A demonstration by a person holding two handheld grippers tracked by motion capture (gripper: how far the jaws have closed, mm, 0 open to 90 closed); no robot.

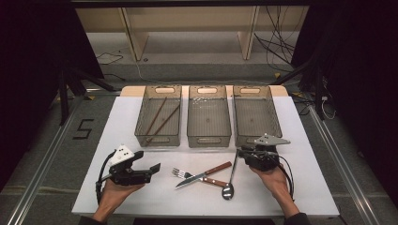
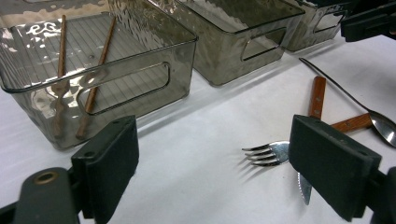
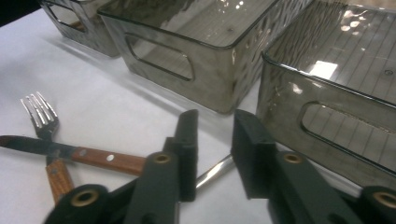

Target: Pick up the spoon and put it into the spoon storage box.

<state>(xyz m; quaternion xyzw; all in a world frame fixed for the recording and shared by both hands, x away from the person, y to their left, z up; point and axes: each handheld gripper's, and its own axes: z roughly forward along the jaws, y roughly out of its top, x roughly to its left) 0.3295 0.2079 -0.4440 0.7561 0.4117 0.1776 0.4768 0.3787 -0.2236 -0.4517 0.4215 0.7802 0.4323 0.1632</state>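
Observation:
A fork (image 1: 178, 172), a wooden-handled knife (image 1: 202, 175) and a long spoon (image 1: 231, 176) lie on the white table (image 1: 117, 122) in front of three smoky plastic bins. The knife crosses the fork's handle. My right gripper (image 1: 241, 152) is low over the far end of the spoon's handle; in the right gripper view its jaws (image 3: 215, 126) stand a little apart, with the thin handle (image 3: 215, 171) showing across the gap and no pad pressed on it. To the left of the cutlery my left gripper (image 1: 148, 161) is open and empty, and its jaws (image 2: 212, 140) frame the fork (image 2: 266, 154).
The left bin (image 1: 141, 126) holds two brown chopsticks (image 1: 159, 119). The middle bin (image 1: 209, 139) and the right bin (image 1: 277, 126) hold nothing. Bare table lies to the left of the left bin and along the front edge. Cables and stands crowd the floor beyond.

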